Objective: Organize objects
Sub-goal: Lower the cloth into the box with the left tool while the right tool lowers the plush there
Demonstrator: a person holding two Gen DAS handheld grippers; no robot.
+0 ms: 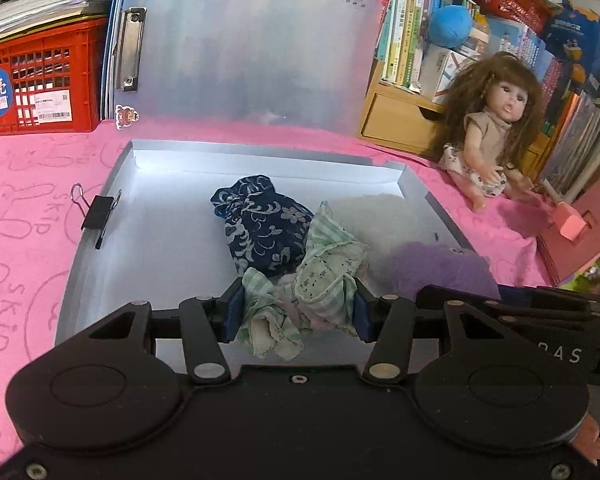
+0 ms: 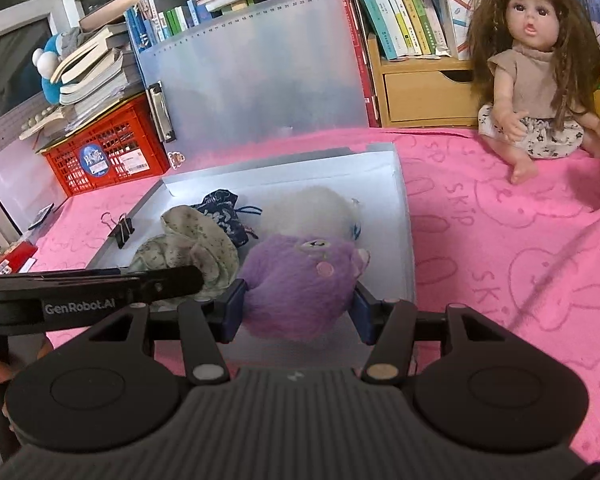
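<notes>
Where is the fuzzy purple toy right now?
The purple plush toy is squeezed in the right gripper over the open grey box, just in front of the white fluffy toy.

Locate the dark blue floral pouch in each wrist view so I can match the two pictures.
Left wrist: the dark blue floral pouch lies mid-frame inside the open box, just beyond the green cloth bundle.
Right wrist: the pouch is left of centre, partly hidden behind that bundle, beside the white plush.
Shared landmark: the black binder clip on the box's left rim.
</notes>
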